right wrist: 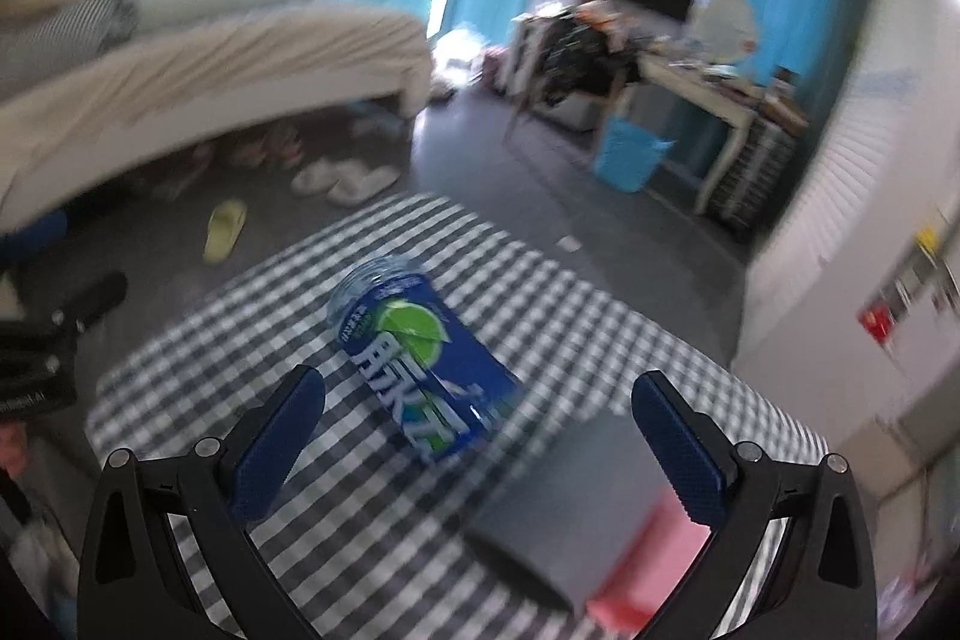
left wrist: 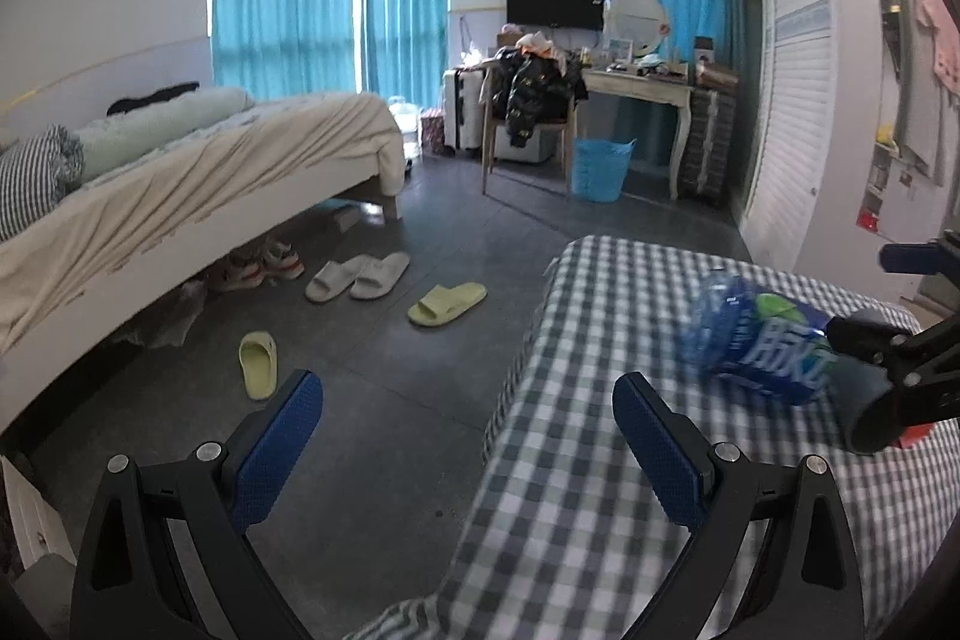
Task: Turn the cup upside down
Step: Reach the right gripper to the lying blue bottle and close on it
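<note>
Checked cloth covers the table [right wrist: 252, 340] under both tongs; nearest the right tongs [right wrist: 477, 436], spread wide and holding nothing, lies a grey cup [right wrist: 570, 496] on its side, just ahead and slightly right, blurred, its long axis running roughly along their reach. Beyond it lies a blue bottle [right wrist: 420, 358]. Left tongs [left wrist: 468, 451], also spread and empty, hang farther off at the table's edge; the bed [left wrist: 180, 172] lies far behind

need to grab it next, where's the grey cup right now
In the right wrist view the grey cylindrical cup sits on the checked tablecloth, low right, between the blue-labelled plastic bottle and a pink object.
</note>
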The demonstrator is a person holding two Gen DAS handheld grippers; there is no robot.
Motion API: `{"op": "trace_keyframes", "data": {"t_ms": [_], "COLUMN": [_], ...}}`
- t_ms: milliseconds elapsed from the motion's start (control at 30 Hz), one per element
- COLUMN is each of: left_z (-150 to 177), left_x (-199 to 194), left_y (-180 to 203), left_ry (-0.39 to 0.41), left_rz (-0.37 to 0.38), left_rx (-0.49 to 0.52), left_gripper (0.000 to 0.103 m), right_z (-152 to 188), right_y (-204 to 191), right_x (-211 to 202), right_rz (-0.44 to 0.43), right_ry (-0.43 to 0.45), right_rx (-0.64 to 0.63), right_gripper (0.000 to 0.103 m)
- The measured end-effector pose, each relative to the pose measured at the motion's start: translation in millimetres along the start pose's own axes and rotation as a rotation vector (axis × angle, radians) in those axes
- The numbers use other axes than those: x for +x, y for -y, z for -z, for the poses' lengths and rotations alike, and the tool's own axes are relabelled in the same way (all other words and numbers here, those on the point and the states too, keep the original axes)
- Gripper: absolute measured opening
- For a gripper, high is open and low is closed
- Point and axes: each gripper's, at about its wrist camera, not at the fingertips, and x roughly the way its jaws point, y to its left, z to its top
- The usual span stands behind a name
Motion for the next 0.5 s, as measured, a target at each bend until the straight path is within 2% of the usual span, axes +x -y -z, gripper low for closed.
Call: {"op": "trace_keyframes", "data": {"t_ms": [200, 400, 467, 500], "left_z": [-3, 0, 1, 1], "left_x": [36, 51, 51, 50], "left_y": [-13, -20, -21, -23], "left_ry": [-0.032, -0.069, -0.075, -0.073], "left_rz": [-0.005, -0.013, -0.012, -0.011], "left_rx": [-0.025, -0.035, -0.038, -0.041], "left_gripper": [0.100, 0.100, 0.100, 0.100], "right_z": [-16, -14, -15, -15], "right_y": [-16, -30, -33, -34], "right_x": [72, 110, 118, 120], "right_rz": [-0.037, -0.039, -0.022, -0.019], "right_ry": [-0.158, -0.262, -0.290, -0.302], "right_rx": [-0.147, -0.210, -0.218, -0.219], "right_gripper": [0.103, 0.102, 0.099, 0.091]}}
